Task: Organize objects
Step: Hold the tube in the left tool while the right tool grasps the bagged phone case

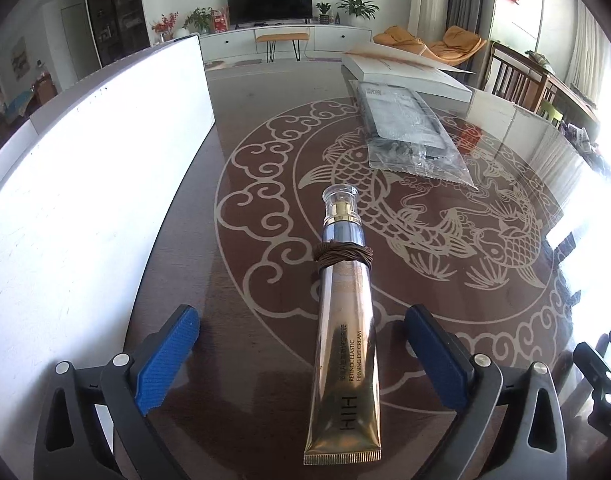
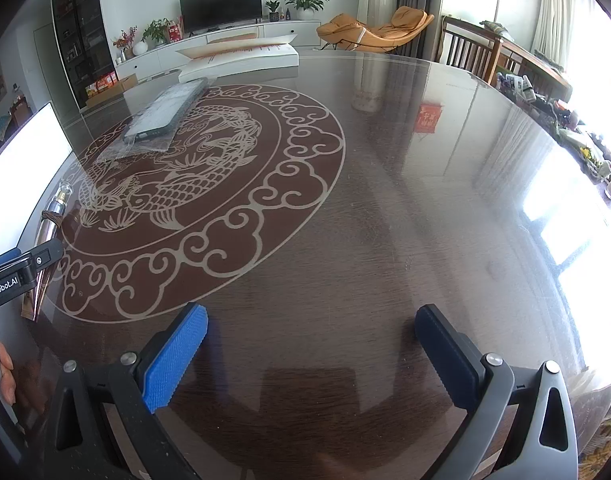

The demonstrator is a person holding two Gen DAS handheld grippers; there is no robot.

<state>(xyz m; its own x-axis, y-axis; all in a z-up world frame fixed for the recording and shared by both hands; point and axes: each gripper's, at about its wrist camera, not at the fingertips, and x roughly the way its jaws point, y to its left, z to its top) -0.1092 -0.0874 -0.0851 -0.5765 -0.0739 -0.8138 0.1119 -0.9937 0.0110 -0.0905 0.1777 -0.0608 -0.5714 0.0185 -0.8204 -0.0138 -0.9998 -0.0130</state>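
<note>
Left gripper (image 1: 301, 352) gapes wide around the eye-cream tube (image 1: 343, 360), untouched on the glossy table (image 1: 265, 184); right gripper (image 2: 311, 354) wide, empty; an off-centre pinch could skid the tube away.

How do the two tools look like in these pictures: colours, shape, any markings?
Both are alike. The left tool has two black angular fingers with triangular cut-outs and round silver bolts, each ending in a ribbed blue pad. The right tool has the same black fingers, bolts and blue pads. In the right wrist view the left tool's black body bears white lettering, "GenRobot.AI".
</note>
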